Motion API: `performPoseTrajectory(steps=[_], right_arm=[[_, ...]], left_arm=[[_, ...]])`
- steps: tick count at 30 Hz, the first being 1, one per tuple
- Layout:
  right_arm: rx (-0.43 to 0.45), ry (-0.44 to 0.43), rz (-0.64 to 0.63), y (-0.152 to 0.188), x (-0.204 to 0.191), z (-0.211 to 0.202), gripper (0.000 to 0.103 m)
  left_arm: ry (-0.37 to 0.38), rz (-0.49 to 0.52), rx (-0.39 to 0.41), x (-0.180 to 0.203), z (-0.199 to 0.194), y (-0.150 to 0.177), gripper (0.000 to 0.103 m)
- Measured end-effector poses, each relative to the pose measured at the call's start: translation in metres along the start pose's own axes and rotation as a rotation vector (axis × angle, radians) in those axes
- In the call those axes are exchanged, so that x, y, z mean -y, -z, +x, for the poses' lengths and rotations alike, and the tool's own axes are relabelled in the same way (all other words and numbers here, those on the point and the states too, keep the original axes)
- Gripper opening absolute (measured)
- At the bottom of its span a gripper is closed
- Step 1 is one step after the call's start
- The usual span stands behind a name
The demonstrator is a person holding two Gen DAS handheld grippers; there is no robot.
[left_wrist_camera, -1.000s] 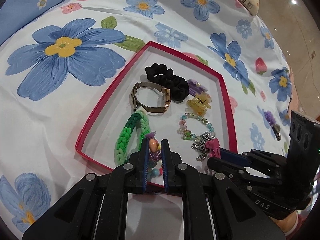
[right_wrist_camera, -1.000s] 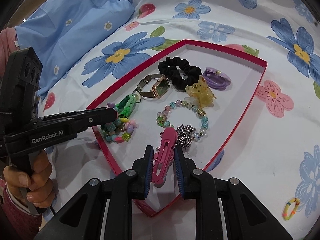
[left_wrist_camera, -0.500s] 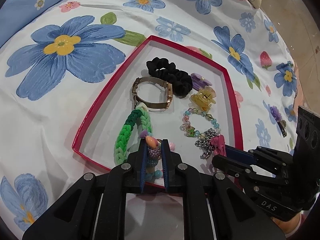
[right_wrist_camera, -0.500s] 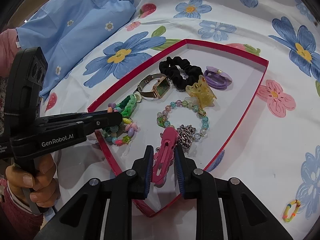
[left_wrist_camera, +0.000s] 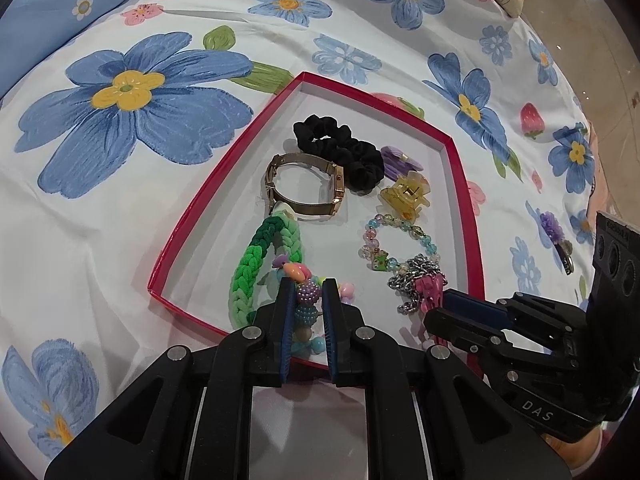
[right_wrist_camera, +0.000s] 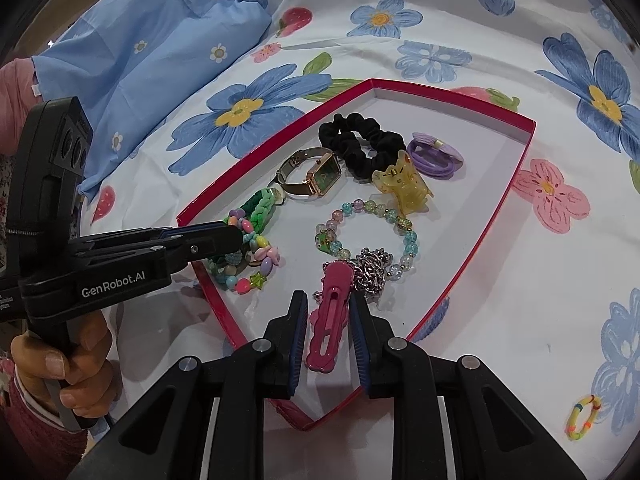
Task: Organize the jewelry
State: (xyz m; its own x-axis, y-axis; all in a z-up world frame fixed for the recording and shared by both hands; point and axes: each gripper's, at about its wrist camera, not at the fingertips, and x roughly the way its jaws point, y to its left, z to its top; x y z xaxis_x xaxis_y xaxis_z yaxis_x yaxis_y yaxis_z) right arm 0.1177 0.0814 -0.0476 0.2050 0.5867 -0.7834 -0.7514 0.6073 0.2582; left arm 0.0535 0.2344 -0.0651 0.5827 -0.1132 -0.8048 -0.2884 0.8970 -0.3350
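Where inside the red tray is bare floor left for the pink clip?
Bare floor lies along the red tray right wall, past the purple hair tie and yellow claw clip, and in the far corner. The near left, by the colourful bead bracelet, is crowded.

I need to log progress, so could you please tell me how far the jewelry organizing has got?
Done: black scrunchie, gold watch and yellow claw clip lie in the red tray. In hand: left gripper grips the colourful bead bracelet; right gripper brackets the pink hair clip with gaps either side. Left: the yellow band outside on the sheet.
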Motion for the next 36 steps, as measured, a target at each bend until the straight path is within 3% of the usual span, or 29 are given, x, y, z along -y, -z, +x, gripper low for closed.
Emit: performPoseTrajectory(steps=[5, 8, 10, 13, 17, 19, 21, 25, 30, 36], right_arm=[[0.007, -0.003, 0.006, 0.0, 0.0, -0.003, 0.024], [0.025, -0.004, 0.015, 0.001, 0.002, -0.009, 0.029], [0.045, -0.007, 0.024, 0.002, 0.004, -0.016, 0.037], [0.076, -0.004, 0.032, 0.003, 0.006, -0.026, 0.04], [0.12, 0.016, 0.042, 0.008, 0.01, -0.038, 0.045], [0.14, 0.017, 0.055, 0.011, 0.012, -0.043, 0.046], [0.157, 0.017, 0.069, 0.014, 0.016, -0.047, 0.053], [0.186, 0.002, 0.1, 0.02, 0.023, -0.052, 0.065], [0.265, -0.047, 0.153, 0.03, 0.028, -0.063, 0.07], [0.358, -0.077, 0.144, 0.04, 0.023, -0.081, 0.086]], left_arm=[[-0.002, 0.001, 0.004, 0.002, -0.003, 0.0, 0.018], [-0.002, -0.003, 0.012, 0.003, -0.008, 0.001, 0.028], [-0.001, -0.008, 0.019, 0.004, -0.012, 0.001, 0.037], [0.006, -0.02, 0.033, 0.003, -0.018, 0.003, 0.05], [0.013, -0.033, 0.051, 0.002, -0.028, 0.006, 0.056], [0.006, -0.042, 0.058, 0.001, -0.033, 0.008, 0.065], [-0.005, -0.04, 0.071, 0.001, -0.038, 0.012, 0.066], [-0.044, -0.052, 0.104, 0.0, -0.048, 0.018, 0.08], [-0.066, -0.061, 0.147, 0.002, -0.062, 0.03, 0.085], [-0.103, -0.005, 0.196, 0.015, -0.078, 0.051, 0.088]])
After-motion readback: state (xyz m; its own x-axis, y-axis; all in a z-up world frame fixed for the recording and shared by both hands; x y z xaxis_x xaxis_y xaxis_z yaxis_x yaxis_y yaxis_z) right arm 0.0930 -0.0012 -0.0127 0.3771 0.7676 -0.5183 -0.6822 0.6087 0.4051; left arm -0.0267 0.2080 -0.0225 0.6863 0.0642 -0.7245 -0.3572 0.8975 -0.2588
